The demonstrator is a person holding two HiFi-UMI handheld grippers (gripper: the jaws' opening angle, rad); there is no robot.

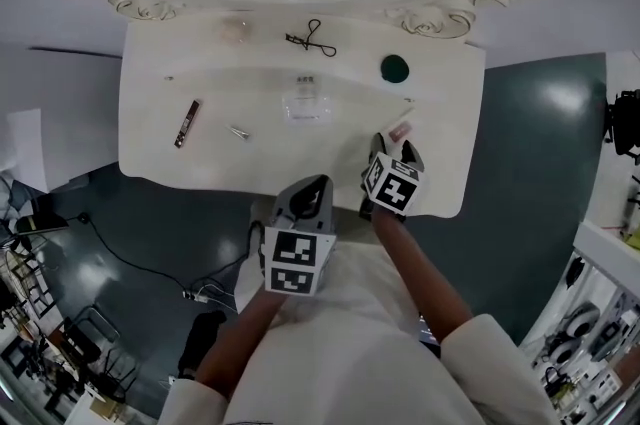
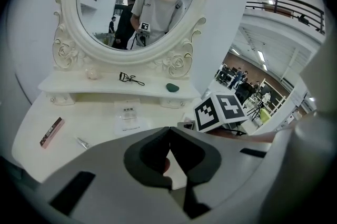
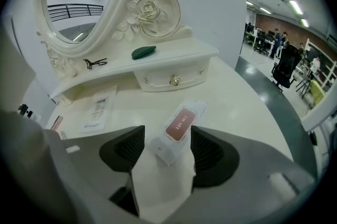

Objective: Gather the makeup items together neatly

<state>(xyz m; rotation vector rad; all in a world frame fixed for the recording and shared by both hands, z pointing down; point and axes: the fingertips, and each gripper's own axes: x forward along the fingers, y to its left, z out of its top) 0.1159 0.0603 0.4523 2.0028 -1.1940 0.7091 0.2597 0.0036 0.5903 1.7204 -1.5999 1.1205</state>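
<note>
At a white vanity [image 1: 150, 148], the right gripper [image 1: 395, 145] hangs over the lower right of the tabletop with its jaws spread wide. A pink-labelled sachet [image 3: 179, 125] lies flat on the table between them, neither pad visibly pressing it. The left gripper [image 1: 310, 185], jaws pressed together on nothing, sits at the table's near edge, lower centre of the head view. The other items lie scattered: an eyelash curler [image 1: 312, 38] and a green disc [image 1: 394, 68] on the shelf at top, a clear packet [image 1: 305, 99] at centre, a brown tube [image 1: 187, 123] at left.
</note>
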